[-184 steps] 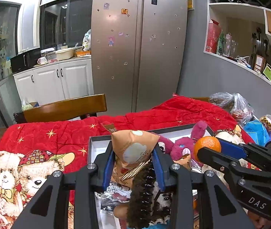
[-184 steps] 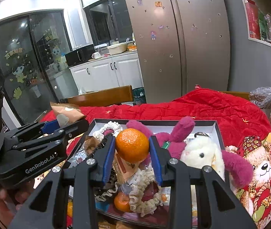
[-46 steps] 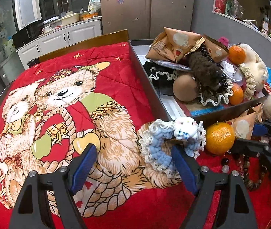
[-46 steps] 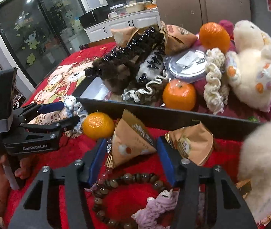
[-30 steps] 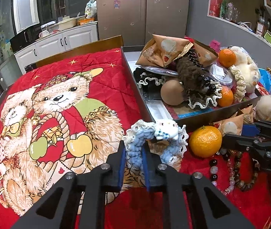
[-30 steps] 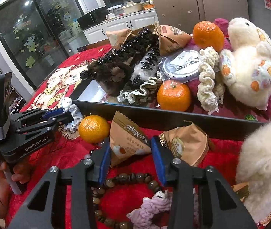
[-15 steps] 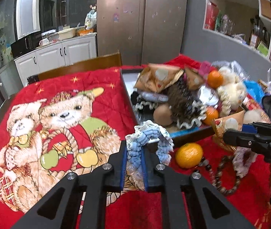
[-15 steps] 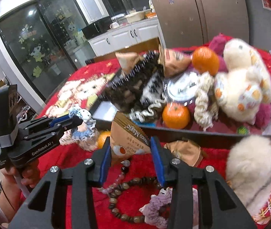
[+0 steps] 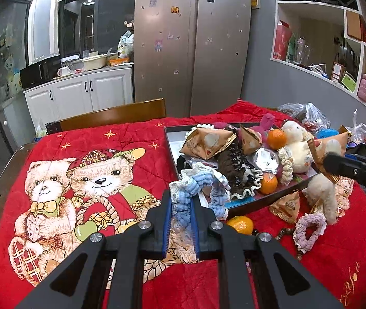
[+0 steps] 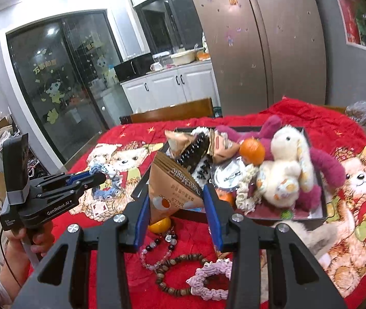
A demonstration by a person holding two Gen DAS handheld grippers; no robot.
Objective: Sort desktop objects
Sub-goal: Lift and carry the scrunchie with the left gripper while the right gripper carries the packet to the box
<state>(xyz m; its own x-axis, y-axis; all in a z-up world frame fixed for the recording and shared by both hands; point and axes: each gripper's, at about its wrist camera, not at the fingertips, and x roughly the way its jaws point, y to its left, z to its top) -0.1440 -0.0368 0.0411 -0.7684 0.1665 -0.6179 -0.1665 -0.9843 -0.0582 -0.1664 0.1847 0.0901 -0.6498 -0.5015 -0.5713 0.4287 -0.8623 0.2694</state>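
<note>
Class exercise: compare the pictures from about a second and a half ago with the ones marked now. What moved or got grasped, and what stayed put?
The left gripper closed on the blue scrunchie and lifted it off the red blanket. The right gripper closed on the brown snack packet and raised it too. The orange, the bead bracelets and the piled black tray stayed where they were.
</note>
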